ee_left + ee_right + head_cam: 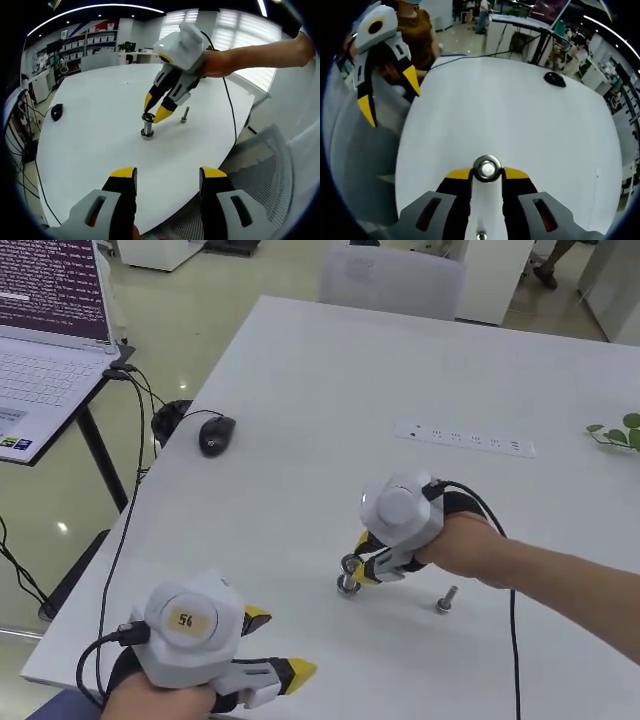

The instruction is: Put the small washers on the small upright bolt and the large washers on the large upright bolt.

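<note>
Left tongs: wide, empty, down-left of the large bolt and well apart from it, at the near edge of the bench.

Right tongs: narrow, pinching a large washer by its rim, directly over the large bolt with the hole lined up on the shank. In the left gripper view the washer sits at the bolt's tip. Can't tell if it's on the shank yet.

Small bolt: upright, just right of the large bolt, looks bare.

Handling guess: the washer is steel, so stiff, light, thin and slick. Grip the edge only, across the diameter, and keep it flat or it'll cock on the threads. The bolt just stands on its head, so a side knock would likely tip it. Release only once centred.
</note>
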